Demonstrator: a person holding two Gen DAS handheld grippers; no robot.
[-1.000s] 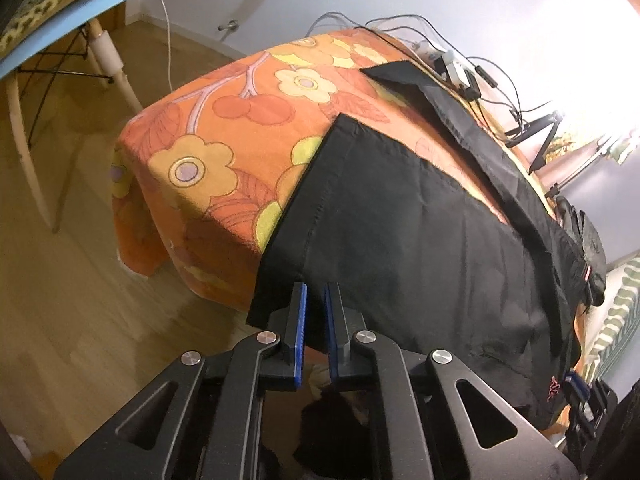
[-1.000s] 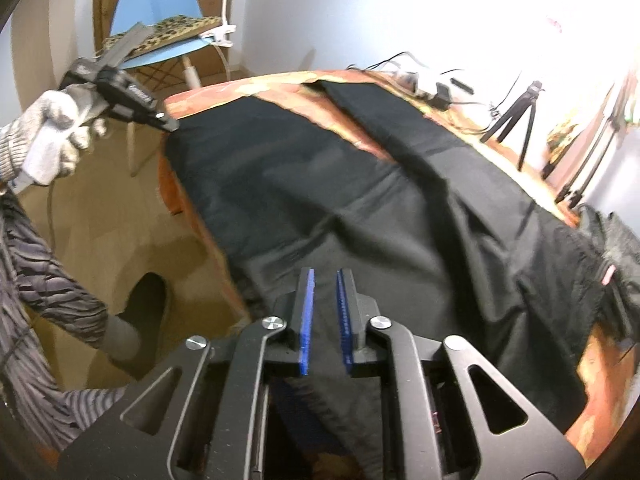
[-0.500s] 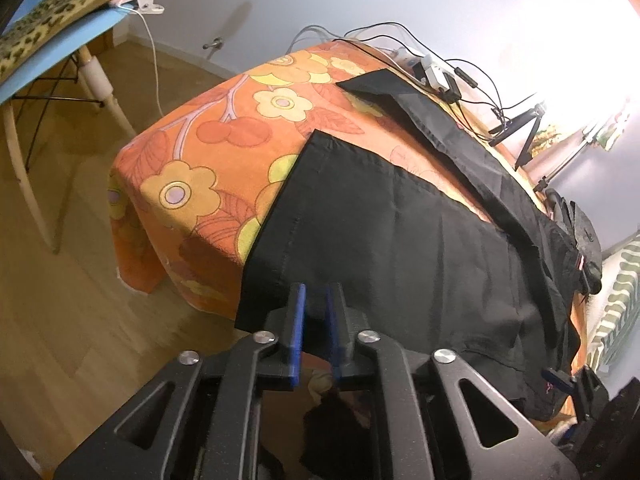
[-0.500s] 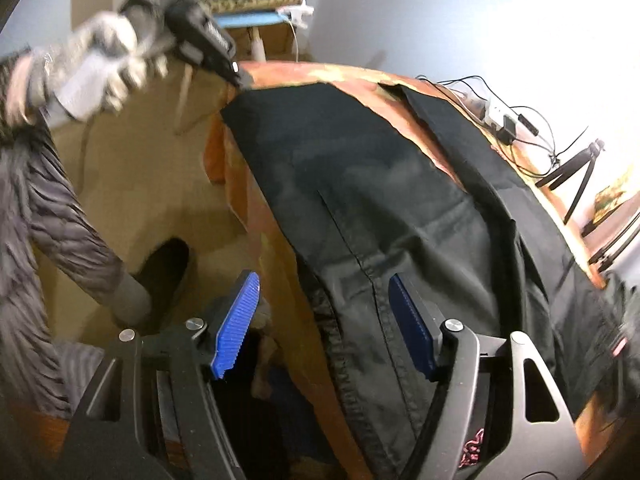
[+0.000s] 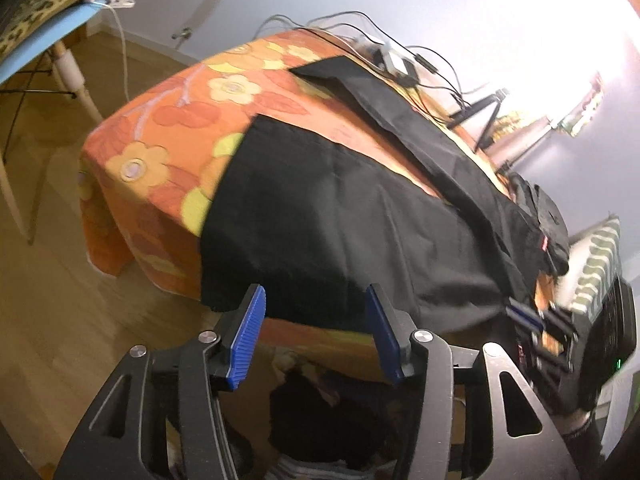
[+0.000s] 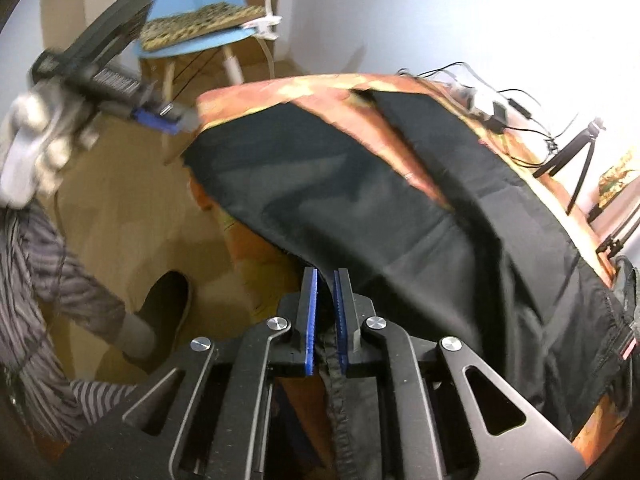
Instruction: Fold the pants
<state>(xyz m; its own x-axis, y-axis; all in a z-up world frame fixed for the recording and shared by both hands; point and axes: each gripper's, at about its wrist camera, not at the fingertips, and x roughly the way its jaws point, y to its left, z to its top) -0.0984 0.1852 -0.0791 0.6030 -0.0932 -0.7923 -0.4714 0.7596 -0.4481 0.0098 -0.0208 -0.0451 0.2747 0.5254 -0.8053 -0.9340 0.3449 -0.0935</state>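
Black pants are spread across the flowery desk, right gripper pinching the near-edge seam while the left gripper hangs spread wide, so next it probably needs a hem grab.

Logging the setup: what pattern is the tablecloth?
Orange tablecloth with yellow flowers; clearest in the left wrist view.

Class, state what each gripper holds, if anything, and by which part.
The right gripper is shut on the black pants, pinching the near edge seam. The left gripper is open, holding nothing.
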